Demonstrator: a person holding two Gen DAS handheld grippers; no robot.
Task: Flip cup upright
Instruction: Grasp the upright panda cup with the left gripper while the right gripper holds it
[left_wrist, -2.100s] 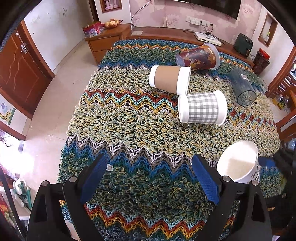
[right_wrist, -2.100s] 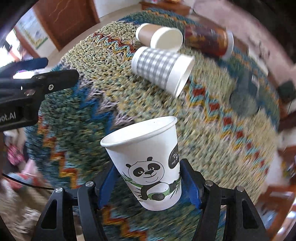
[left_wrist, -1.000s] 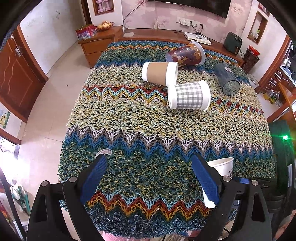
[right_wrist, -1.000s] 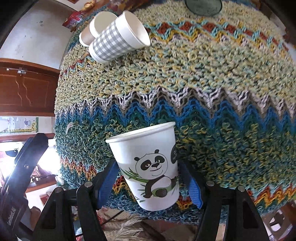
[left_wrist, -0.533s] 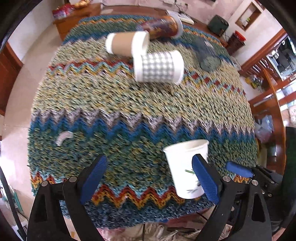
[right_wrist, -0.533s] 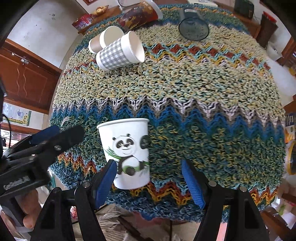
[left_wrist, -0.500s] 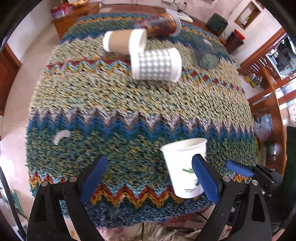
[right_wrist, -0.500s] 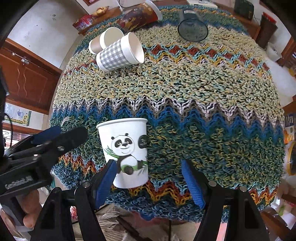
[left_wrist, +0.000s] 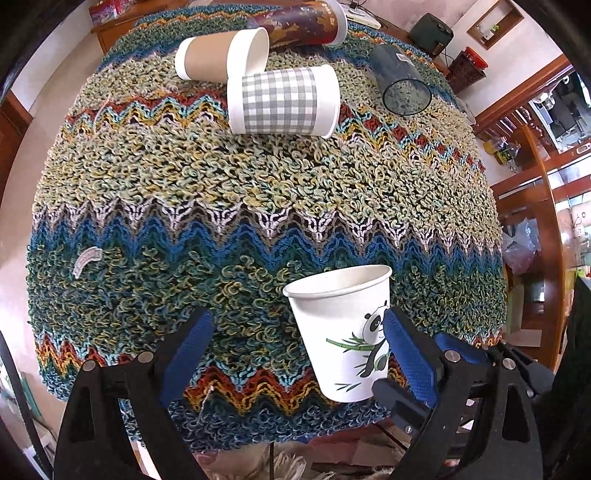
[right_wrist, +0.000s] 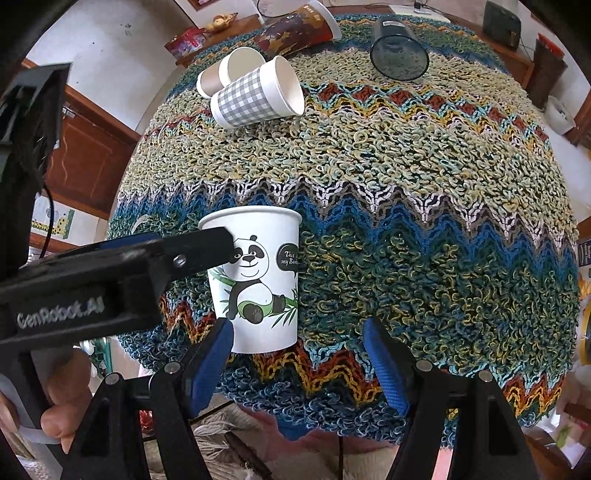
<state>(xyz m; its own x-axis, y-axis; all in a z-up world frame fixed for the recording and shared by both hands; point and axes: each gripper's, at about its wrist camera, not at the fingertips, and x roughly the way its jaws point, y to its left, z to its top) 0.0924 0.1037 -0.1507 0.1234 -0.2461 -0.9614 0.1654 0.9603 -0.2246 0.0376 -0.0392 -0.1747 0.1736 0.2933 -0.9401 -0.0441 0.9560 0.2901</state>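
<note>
Left wrist view shows the left gripper (left_wrist: 295, 349) with fingers spread wide, empty, the panda cup (left_wrist: 341, 332) upright just inside its right finger. Right gripper (right_wrist: 297, 363) gapes empty too; withdraw both straight back without brushing the cup on the bench (right_wrist: 424, 184).

Left gripper (left_wrist: 295, 343): jaws spread wide, blue pads facing inward, nothing clamped between them. In the right wrist view its black body reaches in from the left edge, with the person's bare fingers (right_wrist: 62, 421) wrapped around the handle at lower left.

Right gripper (right_wrist: 297, 363): jaws spread wide, blue pads facing inward, nothing clamped between them. In the left wrist view one of its blue pads shows at lower right.
</note>
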